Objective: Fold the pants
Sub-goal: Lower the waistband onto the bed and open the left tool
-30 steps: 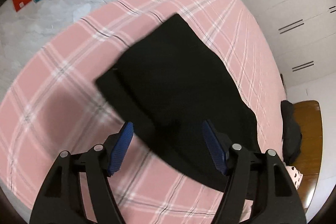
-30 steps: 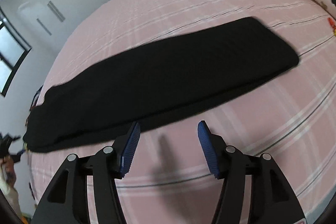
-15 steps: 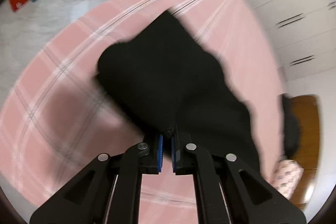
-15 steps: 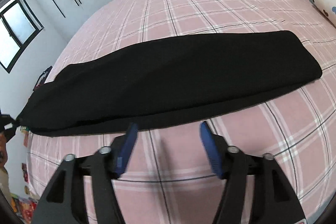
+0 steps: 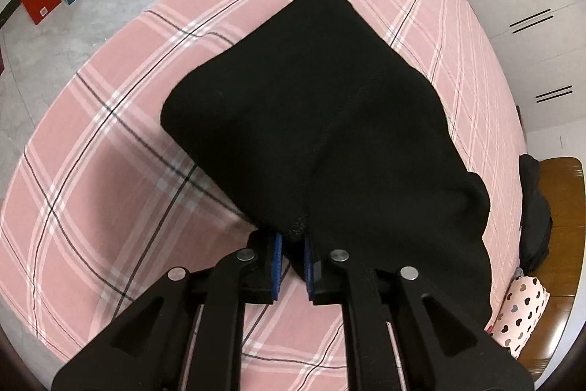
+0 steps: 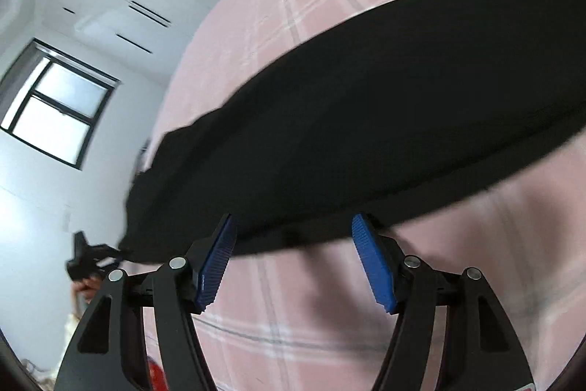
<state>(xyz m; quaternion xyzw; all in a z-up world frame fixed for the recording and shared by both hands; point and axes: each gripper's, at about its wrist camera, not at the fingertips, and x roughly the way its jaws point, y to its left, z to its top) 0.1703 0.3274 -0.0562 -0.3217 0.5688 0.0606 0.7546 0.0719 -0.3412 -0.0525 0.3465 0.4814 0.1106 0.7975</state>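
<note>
Newly lifted pants (image 5: 315, 120) between left jaws.

Both wrist views look closely down their tongs, sharing the pants (image 5: 329, 120).

left gripper (image 5: 292, 257) | fingers clamped on black pants (image 5: 329, 120) edge | pink plaid bed (image 5: 110, 171)

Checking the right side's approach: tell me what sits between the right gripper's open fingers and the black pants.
Nothing does. In the right wrist view, the right gripper is open right at the near edge of the pants, with only pink plaid bedsheet beneath.
</note>
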